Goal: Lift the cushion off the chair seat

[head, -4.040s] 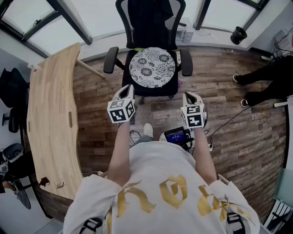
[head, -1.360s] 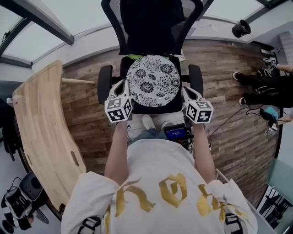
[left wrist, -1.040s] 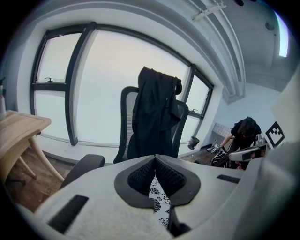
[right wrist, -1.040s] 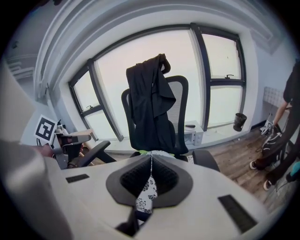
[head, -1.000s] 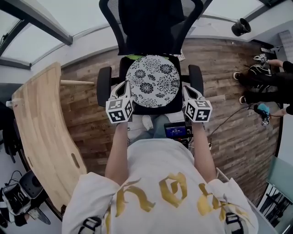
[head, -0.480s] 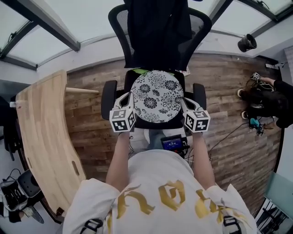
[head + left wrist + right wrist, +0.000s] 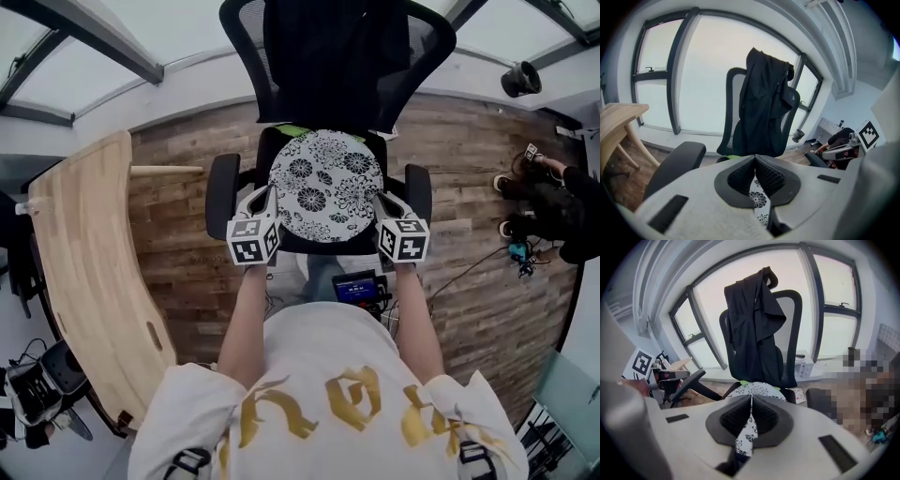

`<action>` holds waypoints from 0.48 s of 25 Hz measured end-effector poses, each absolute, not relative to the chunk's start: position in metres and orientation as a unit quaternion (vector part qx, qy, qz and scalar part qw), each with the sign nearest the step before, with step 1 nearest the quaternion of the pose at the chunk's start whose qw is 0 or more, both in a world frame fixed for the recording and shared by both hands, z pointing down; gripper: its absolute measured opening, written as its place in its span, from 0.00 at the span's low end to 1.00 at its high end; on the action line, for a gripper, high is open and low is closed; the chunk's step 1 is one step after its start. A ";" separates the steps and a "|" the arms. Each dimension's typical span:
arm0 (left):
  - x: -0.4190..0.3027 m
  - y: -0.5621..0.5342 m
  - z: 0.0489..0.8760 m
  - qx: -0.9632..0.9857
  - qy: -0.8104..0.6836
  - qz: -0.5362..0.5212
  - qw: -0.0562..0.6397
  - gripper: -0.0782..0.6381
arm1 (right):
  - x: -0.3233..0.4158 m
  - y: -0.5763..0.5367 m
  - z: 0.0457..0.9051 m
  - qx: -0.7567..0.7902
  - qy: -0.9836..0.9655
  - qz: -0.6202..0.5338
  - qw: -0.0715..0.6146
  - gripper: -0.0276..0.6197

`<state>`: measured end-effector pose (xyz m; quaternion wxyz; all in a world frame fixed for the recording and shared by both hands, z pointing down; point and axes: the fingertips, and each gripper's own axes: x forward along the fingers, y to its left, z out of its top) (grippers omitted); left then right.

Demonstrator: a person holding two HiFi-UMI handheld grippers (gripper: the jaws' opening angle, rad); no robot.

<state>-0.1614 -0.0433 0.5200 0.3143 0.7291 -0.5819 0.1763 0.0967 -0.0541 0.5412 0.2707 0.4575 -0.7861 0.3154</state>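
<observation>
A round cushion (image 7: 325, 186) with a black-and-white flower print lies on the seat of a black office chair (image 7: 339, 246). My left gripper (image 7: 268, 195) hovers at the cushion's near left edge, jaws shut and holding nothing. My right gripper (image 7: 381, 200) mirrors it at the near right edge, also shut and holding nothing. In the left gripper view the closed jaws of the left gripper (image 7: 754, 160) hide most of the cushion (image 7: 757, 198). In the right gripper view the cushion (image 7: 764, 388) shows just past the right gripper (image 7: 751, 400).
A black jacket (image 7: 333, 56) hangs over the chair's backrest. Armrests (image 7: 221, 192) (image 7: 418, 190) stand just outside each gripper. A curved wooden desk (image 7: 84, 253) runs along the left. A small device with a screen (image 7: 359, 286) lies on the floor. A person sits at the far right (image 7: 553, 202).
Both grippers have come forward and down from well short of the chair to either side of the cushion's near edge. Their jaws have stayed shut.
</observation>
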 end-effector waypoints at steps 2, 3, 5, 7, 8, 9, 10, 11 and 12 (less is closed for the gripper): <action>-0.165 -0.043 0.529 0.723 -0.583 0.184 0.322 0.12 | 0.097 -0.056 0.550 0.455 -0.782 0.321 0.279 0.06; -0.167 -0.044 0.534 0.721 -0.583 0.187 0.325 0.12 | 0.097 -0.057 0.554 0.455 -0.781 0.323 0.282 0.06; -0.169 -0.045 0.543 0.719 -0.581 0.192 0.330 0.12 | 0.098 -0.061 0.563 0.457 -0.776 0.327 0.287 0.06; -0.171 -0.046 0.552 0.717 -0.579 0.198 0.334 0.12 | 0.097 -0.065 0.570 0.458 -0.771 0.328 0.296 0.06; -0.171 -0.046 0.557 0.715 -0.578 0.203 0.338 0.12 | 0.097 -0.067 0.574 0.458 -0.770 0.328 0.300 0.06; -0.171 -0.047 0.563 0.713 -0.576 0.208 0.342 0.12 | 0.097 -0.069 0.577 0.458 -0.769 0.329 0.303 0.06; -0.172 -0.047 0.568 0.710 -0.574 0.214 0.346 0.12 | 0.096 -0.071 0.579 0.457 -0.767 0.329 0.305 0.06; -0.172 -0.047 0.574 0.708 -0.573 0.219 0.350 0.12 | 0.097 -0.074 0.583 0.458 -0.766 0.330 0.308 0.06; -0.172 -0.047 0.579 0.706 -0.571 0.225 0.354 0.12 | 0.097 -0.076 0.586 0.458 -0.764 0.331 0.311 0.06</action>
